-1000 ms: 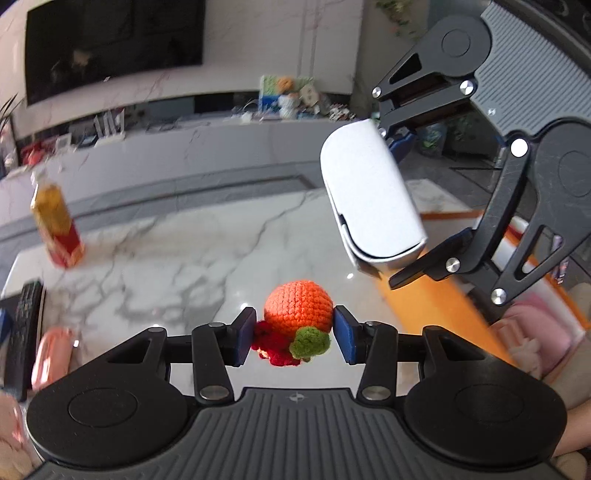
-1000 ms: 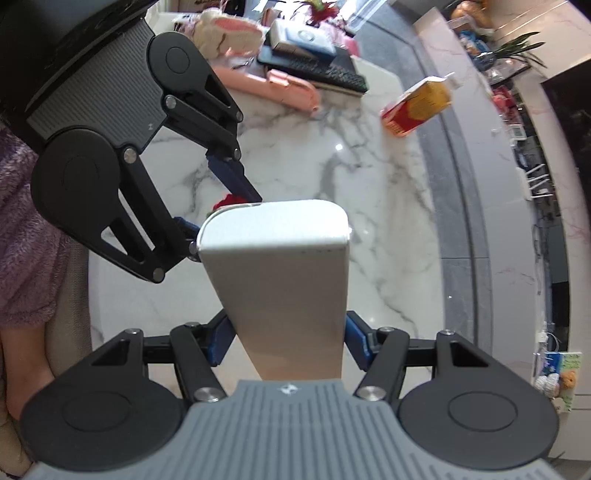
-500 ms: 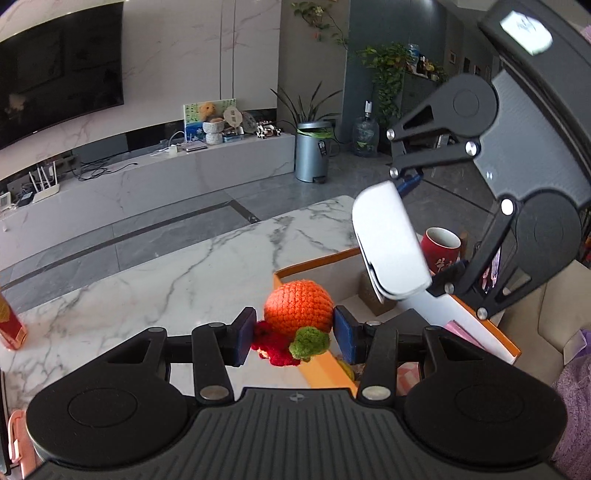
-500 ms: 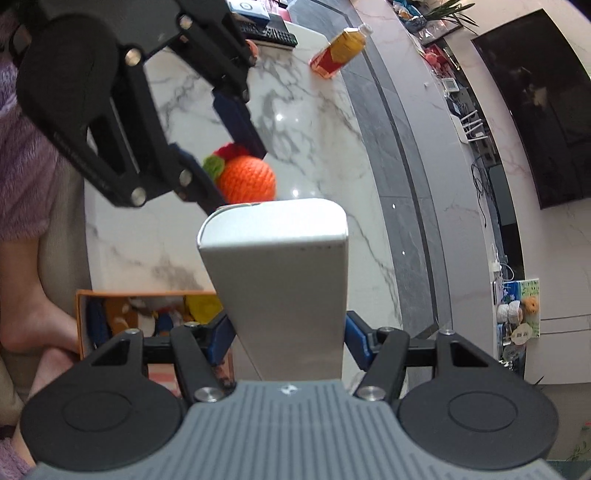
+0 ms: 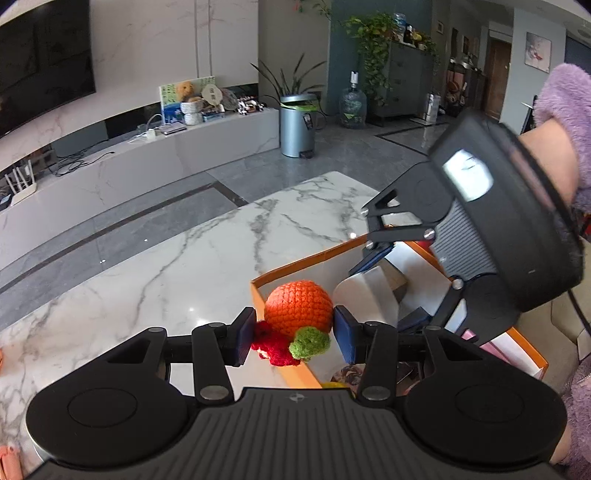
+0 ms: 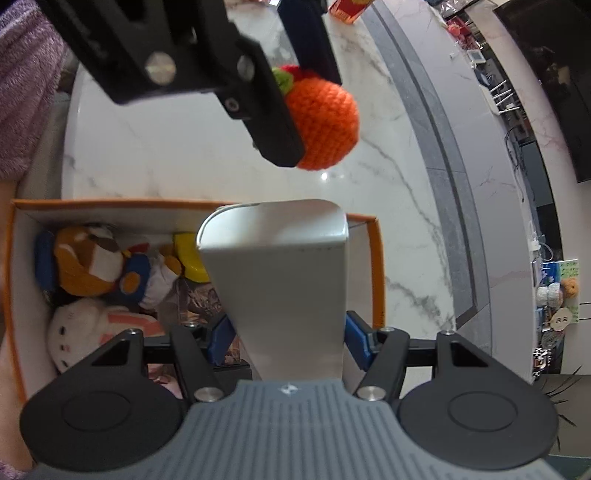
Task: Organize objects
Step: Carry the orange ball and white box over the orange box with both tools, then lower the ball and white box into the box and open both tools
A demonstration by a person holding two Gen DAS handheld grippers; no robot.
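Observation:
A crocheted orange ball with a green and a red tuft sits between the blue pads of my left gripper, which is shut on it. It hangs over the near corner of an orange-rimmed box. My right gripper is shut on a white rounded case and points steeply down over the box. The case's far end is above the box's inside. In the right wrist view the orange ball hangs just beyond the box's far wall, over the marble.
The box holds a brown plush toy, a white plush toy and a yellow item. It stands at the edge of a marble table. A juice carton stands far off on the table. A purple sleeve is at the right.
Both grippers have swung from over the table's middle to the orange box, keeping their loads. The right gripper has come down, so the box's contents now show under the white case.

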